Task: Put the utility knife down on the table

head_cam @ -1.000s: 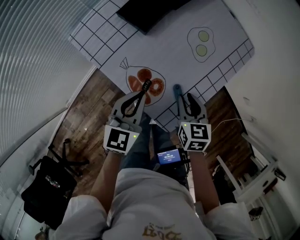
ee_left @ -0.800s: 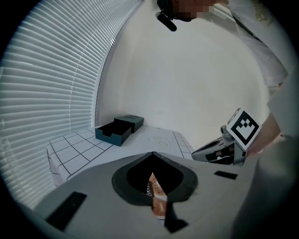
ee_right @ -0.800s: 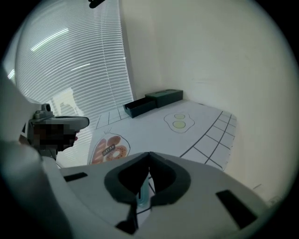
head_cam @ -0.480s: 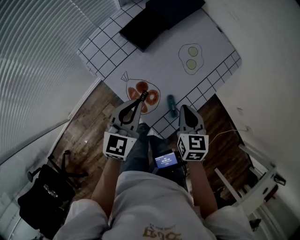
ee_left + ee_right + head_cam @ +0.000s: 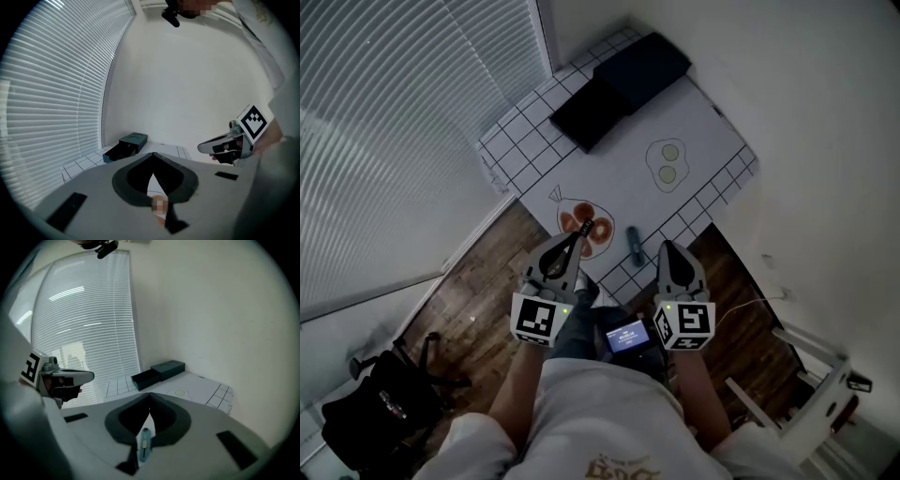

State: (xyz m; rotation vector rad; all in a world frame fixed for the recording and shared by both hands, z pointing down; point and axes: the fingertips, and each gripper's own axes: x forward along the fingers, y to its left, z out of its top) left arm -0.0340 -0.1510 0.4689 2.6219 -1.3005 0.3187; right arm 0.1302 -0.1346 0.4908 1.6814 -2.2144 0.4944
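Right gripper [image 5: 667, 247] has let go, snapped shut empty and lifted clear, leaving the knife [image 5: 635, 246] flat on the table [image 5: 619, 159], so the job looks done.

I see the right gripper [image 5: 150, 397] with its fingers [image 5: 180, 423] closed, tips meeting. A blue utility knife [image 5: 144, 444] shows through the slit below the tips; I cannot confirm contact. Beyond lie the white gridded table [image 5: 206, 392], a dark box [image 5: 159, 371] and an egg drawing [image 5: 180, 392]. The left gripper [image 5: 89, 376] sits at the left, before the blinds [image 5: 89, 324].
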